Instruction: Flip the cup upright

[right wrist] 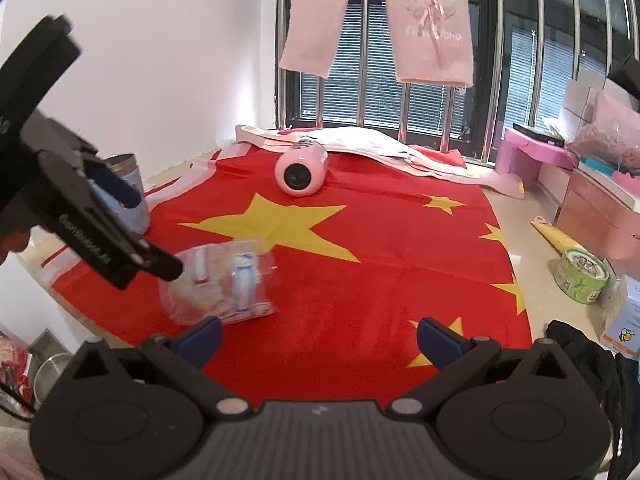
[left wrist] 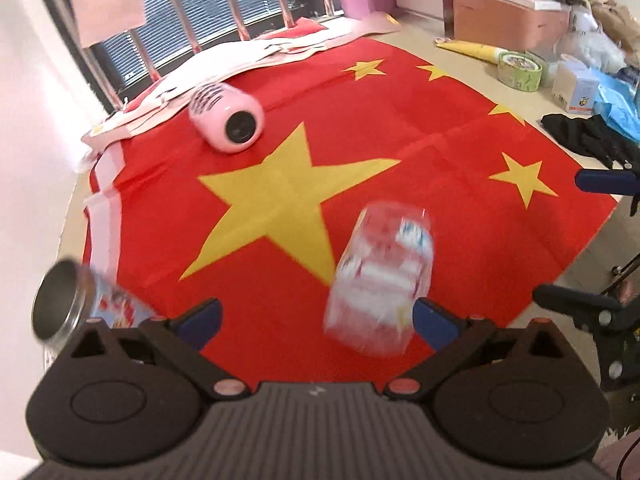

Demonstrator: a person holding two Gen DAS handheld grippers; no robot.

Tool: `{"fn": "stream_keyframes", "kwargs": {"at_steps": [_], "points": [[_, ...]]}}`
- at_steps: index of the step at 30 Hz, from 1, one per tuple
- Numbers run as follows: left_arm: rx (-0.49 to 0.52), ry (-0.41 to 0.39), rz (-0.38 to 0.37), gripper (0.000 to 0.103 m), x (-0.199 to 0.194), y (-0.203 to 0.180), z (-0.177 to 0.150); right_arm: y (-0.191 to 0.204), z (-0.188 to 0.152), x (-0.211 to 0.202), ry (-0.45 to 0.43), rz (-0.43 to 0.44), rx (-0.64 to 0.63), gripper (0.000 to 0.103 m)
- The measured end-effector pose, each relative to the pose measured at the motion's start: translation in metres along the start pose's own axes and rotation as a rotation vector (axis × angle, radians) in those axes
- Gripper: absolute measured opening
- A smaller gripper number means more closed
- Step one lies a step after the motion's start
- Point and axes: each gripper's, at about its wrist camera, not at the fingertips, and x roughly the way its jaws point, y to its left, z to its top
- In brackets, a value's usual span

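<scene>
Open red flag in the middle, clutter at the edges.
The flag (right wrist: 360, 280) lies bare right of the blurred clear cup (right wrist: 224, 284), giving free passage from the near right. The left gripper (right wrist: 120, 232) crowds the cup's left side, a metal can (right wrist: 128, 192) behind it. A pink cup (right wrist: 300, 172) lies at the far edge; a tape roll (right wrist: 580, 276) and boxes (right wrist: 624, 324) line the right.

Clear cup (left wrist: 380, 276): motion-blurred, print unreadable, orientation uncertain.
Metal can (left wrist: 76, 304): lower body hidden behind left gripper (left wrist: 316, 318).
</scene>
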Motion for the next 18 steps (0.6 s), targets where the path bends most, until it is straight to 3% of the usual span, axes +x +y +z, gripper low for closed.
{"fn": "stream_keyframes", "kwargs": {"at_steps": [9,14,18], "points": [[-0.073,-0.12,-0.11,0.103,-0.017,0.064,-0.056,0.074,0.019,0.004,0.031,-0.088,0.009,0.103],[-0.05,-0.18,-0.195,0.103,-0.011,0.095,-0.072,0.104,0.035,0.015,0.067,-0.144,0.088,0.103],[0.006,-0.2,-0.209,0.103,0.001,0.105,-0.078,0.122,0.052,0.029,0.097,-0.198,0.145,0.103]]}}
